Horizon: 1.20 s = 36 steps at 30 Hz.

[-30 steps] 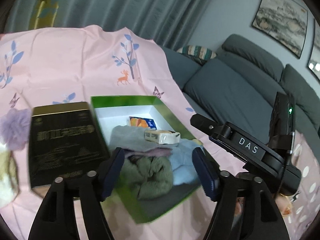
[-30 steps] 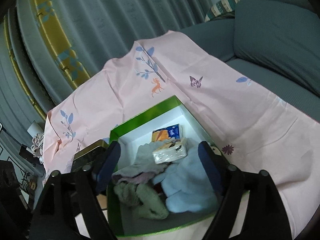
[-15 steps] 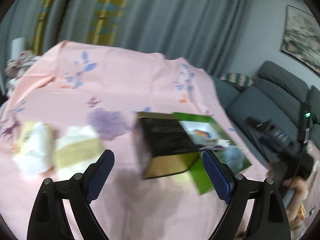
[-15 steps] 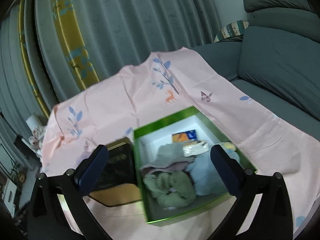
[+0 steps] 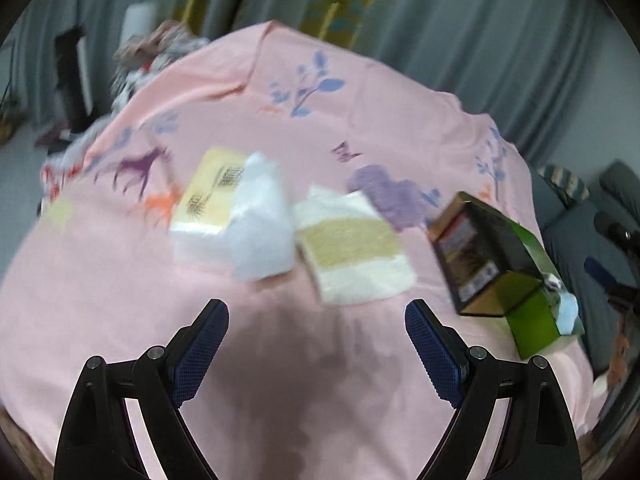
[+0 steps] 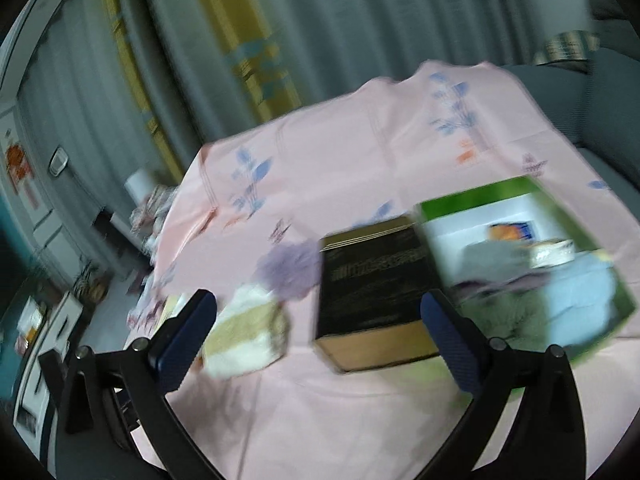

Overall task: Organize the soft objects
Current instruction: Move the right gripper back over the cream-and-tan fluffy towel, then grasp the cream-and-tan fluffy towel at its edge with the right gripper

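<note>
Blurring hides the green box's [image 6: 480, 196] contents; left gripper [image 5: 316, 350] and right gripper [image 6: 318, 340] gape wide, empty.

Left gripper [image 5: 317, 334], right gripper [image 6: 318, 322]: black angular frames, round silver screws, dark blue pads, apparently mesh-textured, at five and seven o'clock.

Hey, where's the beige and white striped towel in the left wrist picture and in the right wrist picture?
Left wrist: the striped towel lies flat on the pink cloth just right of centre, beyond the open fingers.
Right wrist: the towel sits lower left, beside the left finger.
Shared landmark: the black and gold box is to the towel's right in both views.
</note>
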Motion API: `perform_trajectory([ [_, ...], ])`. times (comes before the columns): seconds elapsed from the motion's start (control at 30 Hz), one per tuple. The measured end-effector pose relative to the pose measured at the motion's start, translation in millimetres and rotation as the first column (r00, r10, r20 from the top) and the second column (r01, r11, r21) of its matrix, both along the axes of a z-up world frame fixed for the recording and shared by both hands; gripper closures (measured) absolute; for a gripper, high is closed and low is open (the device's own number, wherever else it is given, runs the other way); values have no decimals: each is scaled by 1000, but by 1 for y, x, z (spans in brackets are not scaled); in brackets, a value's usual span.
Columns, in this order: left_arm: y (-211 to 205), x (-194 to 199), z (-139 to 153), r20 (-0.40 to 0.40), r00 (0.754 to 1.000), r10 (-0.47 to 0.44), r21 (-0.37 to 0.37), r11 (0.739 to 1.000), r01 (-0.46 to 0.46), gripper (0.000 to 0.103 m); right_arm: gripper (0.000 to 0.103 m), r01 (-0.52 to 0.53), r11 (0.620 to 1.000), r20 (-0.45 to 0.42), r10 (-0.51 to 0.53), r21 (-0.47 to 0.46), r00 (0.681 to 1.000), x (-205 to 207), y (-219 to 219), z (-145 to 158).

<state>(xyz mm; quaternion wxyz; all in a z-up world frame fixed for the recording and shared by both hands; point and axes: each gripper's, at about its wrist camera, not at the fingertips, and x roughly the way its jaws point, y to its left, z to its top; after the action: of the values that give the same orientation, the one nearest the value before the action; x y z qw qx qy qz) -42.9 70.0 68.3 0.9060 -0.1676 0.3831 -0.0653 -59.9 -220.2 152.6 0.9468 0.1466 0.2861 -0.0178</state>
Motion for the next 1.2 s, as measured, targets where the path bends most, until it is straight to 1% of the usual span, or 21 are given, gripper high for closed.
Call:
perform_trajectory([
  [0.07, 8, 4, -13, -48, 999, 17, 2, 1000, -17, 13, 1, -58, 998, -35, 58, -10, 998, 11, 24, -13],
  [0.1, 11, 4, -15, -56, 998, 21, 8, 1000, -21, 13, 1, -86, 996, -56, 85, -17, 995, 17, 36, -19],
  [0.2, 24, 2, -14, -39, 998, 57, 28, 998, -56, 13, 1, -154, 985, -116, 145, -74, 983, 41, 73, -40],
  [0.27, 35, 1, -14, -40, 996, 81, 20, 997, -80, 13, 1, -174, 979, -156, 157, -109, 975, 56, 91, -52],
  [0.3, 39, 1, -15, -45, 995, 87, 10, 996, -86, 13, 1, -193, 975, -180, 170, -115, 969, 65, 100, -60],
  [0.37, 49, 0, -17, -63, 993, 100, -7, 995, -101, 13, 1, -221, 971, -222, 196, -94, 955, 86, 114, -75],
  [0.43, 56, 0, -19, -71, 991, 117, 3, 993, -117, 13, 1, -222, 972, -276, 192, -81, 942, 107, 125, -93],
  [0.5, 62, 0, -18, -69, 990, 123, 3, 992, -123, 13, 1, -196, 973, -343, 144, -121, 928, 129, 132, -113],
  [0.57, 68, 0, -17, -73, 987, 140, -16, 990, -142, 13, 1, -191, 972, -387, 125, -138, 914, 143, 135, -127],
  [0.63, 73, 0, -16, -75, 988, 136, -35, 990, -139, 13, 1, -206, 967, -430, 123, -152, 894, 151, 138, -141],
  [0.67, 74, 0, -16, -77, 988, 134, -37, 990, -137, 13, 1, -205, 965, -438, 116, -162, 892, 153, 137, -148],
  [0.73, 74, 0, -16, -76, 989, 126, -51, 990, -130, 13, 1, -209, 955, -400, 111, -209, 910, 148, 140, -151],
  [0.8, 74, 1, -17, -86, 990, 113, -83, 989, -120, 13, 8, -224, 942, -393, 112, -250, 913, 144, 144, -153],
  [0.83, 73, 2, -18, -89, 990, 106, -92, 989, -114, 13, 21, -230, 940, -383, 121, -253, 916, 141, 144, -151],
  [0.87, 71, 2, -17, -91, 991, 96, -99, 990, -105, 13, 37, -239, 938, -381, 131, -251, 915, 141, 144, -149],
  [0.9, 69, 2, -17, -90, 992, 87, -101, 990, -96, 13, 46, -248, 934, -382, 137, -257, 914, 140, 143, -146],
  [0.93, 67, 1, -16, -87, 993, 81, -93, 992, -89, 13, 61, -259, 930, -384, 146, -261, 912, 137, 143, -145],
  [0.97, 66, 1, -16, -84, 993, 79, -86, 993, -86, 13, 69, -269, 930, -387, 158, -252, 909, 134, 140, -142],
  [1.03, 63, -1, -15, -77, 994, 78, -71, 994, -83, 13, 74, -276, 935, -399, 171, -222, 901, 128, 135, -137],
  [1.13, 60, -2, -14, -71, 995, 67, -72, 995, -72, 13, 74, -288, 943, -412, 198, -168, 889, 111, 129, -127],
  [1.2, 59, -3, -14, -69, 996, 56, -87, 994, -62, 13, 74, -309, 937, -414, 218, -166, 884, 91, 129, -116],
])
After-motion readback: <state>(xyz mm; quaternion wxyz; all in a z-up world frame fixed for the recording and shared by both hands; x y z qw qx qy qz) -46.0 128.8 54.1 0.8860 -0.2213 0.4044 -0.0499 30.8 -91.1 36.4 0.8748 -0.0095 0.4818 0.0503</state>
